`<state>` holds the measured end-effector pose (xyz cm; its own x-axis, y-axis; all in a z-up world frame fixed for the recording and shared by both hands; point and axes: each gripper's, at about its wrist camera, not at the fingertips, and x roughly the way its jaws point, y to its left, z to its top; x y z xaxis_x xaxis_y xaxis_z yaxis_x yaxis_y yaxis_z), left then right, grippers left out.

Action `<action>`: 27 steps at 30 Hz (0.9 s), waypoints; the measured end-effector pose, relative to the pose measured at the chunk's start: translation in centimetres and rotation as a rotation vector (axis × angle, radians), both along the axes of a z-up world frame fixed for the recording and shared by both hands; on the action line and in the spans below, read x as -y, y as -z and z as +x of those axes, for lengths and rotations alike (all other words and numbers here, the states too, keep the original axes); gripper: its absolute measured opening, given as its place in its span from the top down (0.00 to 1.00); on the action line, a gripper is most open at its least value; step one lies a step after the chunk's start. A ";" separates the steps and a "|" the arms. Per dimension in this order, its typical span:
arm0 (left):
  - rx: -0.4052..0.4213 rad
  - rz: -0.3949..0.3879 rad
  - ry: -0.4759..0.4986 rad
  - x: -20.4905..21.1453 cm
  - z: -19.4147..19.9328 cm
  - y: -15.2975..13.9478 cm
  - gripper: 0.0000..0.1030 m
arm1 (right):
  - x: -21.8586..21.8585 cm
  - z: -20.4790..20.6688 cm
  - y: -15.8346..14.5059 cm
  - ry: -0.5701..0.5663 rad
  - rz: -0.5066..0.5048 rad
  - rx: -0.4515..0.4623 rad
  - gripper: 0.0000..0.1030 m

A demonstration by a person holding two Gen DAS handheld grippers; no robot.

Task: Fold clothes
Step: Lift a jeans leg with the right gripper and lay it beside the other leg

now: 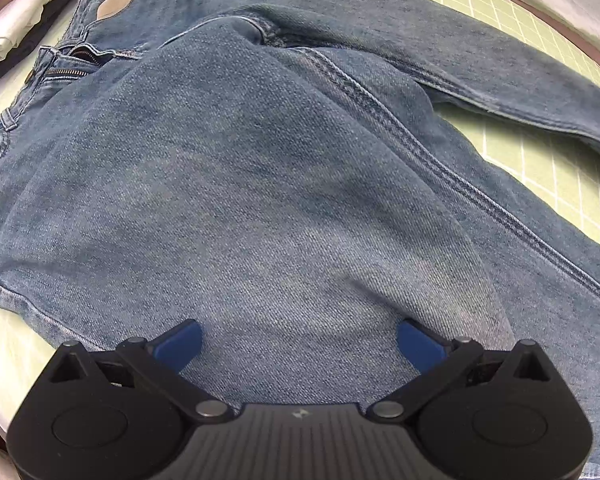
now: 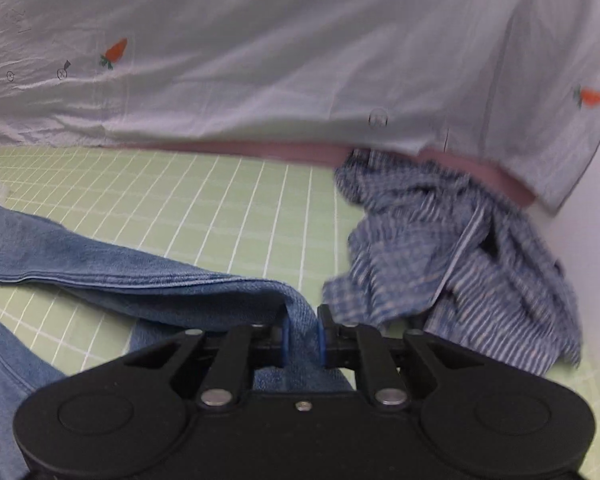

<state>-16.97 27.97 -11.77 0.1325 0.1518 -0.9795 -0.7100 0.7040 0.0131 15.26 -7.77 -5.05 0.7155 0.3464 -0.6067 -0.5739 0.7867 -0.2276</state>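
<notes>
A pair of blue jeans (image 1: 236, 184) lies spread on the green grid mat (image 1: 540, 168), waistband and open zipper at the upper left, one leg running off to the right. My left gripper (image 1: 298, 340) is open and hovers just over the thigh of the jeans, its blue fingertips (image 1: 182, 342) wide apart. In the right wrist view my right gripper (image 2: 303, 336) is shut on a fold of a jeans leg (image 2: 148, 276), which trails to the left across the mat (image 2: 204, 208).
A crumpled blue striped shirt (image 2: 460, 264) lies on the mat right of my right gripper. A white carrot-print sheet (image 2: 284, 52) hangs behind the mat. Folded white and red clothes (image 1: 16, 8) are stacked at the upper left of the left wrist view.
</notes>
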 end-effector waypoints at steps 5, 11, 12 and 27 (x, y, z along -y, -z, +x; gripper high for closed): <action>0.010 0.010 -0.003 0.4 -0.1 -0.5 0.00 | -1.4 -3.1 -3.2 -0.017 -0.028 0.336 0.87; 0.016 0.017 -0.001 0.8 0.0 -1.0 0.00 | 0.6 -4.0 2.9 0.084 -0.034 -0.017 0.86; 0.014 0.015 -0.001 0.8 0.1 -1.1 0.00 | 1.3 -4.5 4.2 0.108 -0.020 -0.097 0.86; -0.013 -0.014 0.014 1.2 1.7 -2.6 0.00 | 6.9 -0.7 4.8 0.359 0.304 -0.272 0.61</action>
<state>-15.31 26.80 -9.16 0.1218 0.1367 -0.9831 -0.6996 0.7144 0.0127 14.60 -14.68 -9.88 0.6523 0.2979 -0.6970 -0.2630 0.9514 0.1605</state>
